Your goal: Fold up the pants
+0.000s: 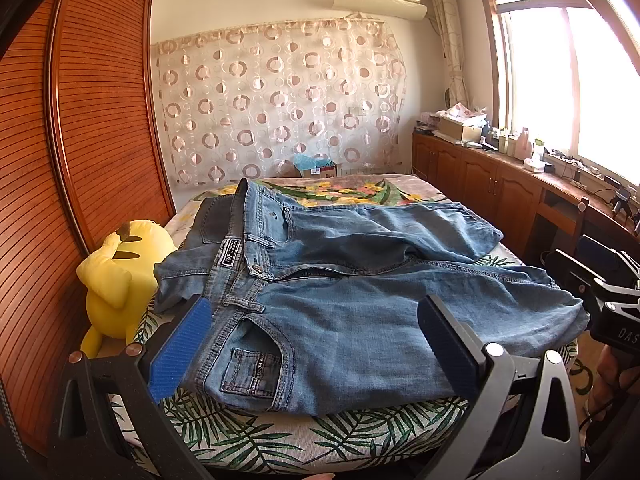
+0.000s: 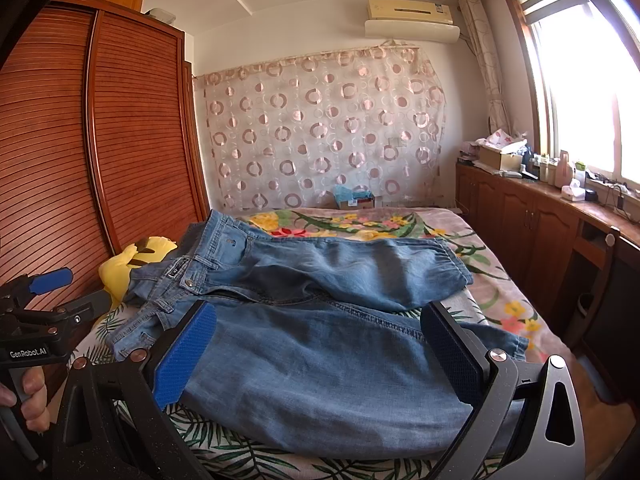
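Scene: I stand at the near edge of the bed [image 1: 256, 440], a pair of blue jeans [image 1: 360, 312] spread flat across its leaf-print cover.
Jeans: waistband toward the left by the yellow plush toy [image 1: 116, 276], both legs running to the right; the far leg lies slightly over the near one at the crotch.
Left gripper [image 1: 316, 344]: fingers spread wide, holding nothing, hovering over the near hip pocket and waistband.
Right gripper [image 2: 320, 356]: fingers likewise spread and empty, over the near leg toward its hem.
Step in hand: by my judgement, the first fold, not yet begun, laying one leg over the other.
Doing it well: I would pinch the near waistband corner with the left and the near hem with the right, lift both together and carry them evenly so the outer seams meet.
Edges: the near leg lies close to the mattress edge; the near hem almost reaches the right side.
Open room: bare floral blanket [image 2: 360, 220] beyond the jeans; the wardrobe [image 1: 80, 140] and toy crowd the left.
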`<state>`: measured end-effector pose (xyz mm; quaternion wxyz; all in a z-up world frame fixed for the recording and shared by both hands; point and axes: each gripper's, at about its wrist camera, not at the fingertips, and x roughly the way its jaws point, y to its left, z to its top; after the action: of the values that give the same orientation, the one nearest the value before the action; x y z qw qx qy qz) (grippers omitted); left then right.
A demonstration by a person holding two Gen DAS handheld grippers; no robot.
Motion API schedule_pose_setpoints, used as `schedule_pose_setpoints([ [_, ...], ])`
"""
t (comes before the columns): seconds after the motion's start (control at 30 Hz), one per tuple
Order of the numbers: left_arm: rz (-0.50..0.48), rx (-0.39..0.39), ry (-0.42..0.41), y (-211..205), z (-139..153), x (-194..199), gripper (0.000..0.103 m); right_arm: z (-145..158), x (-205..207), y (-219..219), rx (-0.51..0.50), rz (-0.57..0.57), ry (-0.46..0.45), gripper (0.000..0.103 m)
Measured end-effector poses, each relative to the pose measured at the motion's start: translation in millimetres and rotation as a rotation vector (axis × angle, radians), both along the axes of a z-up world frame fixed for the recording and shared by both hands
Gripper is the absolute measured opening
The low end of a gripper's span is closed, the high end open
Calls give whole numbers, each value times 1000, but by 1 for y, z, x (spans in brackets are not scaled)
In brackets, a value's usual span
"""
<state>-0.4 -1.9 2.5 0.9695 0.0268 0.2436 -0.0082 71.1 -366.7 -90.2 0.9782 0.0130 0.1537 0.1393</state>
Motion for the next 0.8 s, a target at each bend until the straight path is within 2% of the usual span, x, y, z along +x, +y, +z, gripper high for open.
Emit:
schedule_pose_setpoints([
  [0.37, -2, 3, 17, -11, 10, -1, 103, -1, 2, 1, -1, 0, 8, 102],
  [0.57, 0, 1, 38, -13, -5, 4, 103, -5, 6, -3, 1, 3, 20, 100],
  [0.8, 2, -1, 94, 4, -25, 20, 103, -16, 17, -10, -8, -10, 61, 98],
])
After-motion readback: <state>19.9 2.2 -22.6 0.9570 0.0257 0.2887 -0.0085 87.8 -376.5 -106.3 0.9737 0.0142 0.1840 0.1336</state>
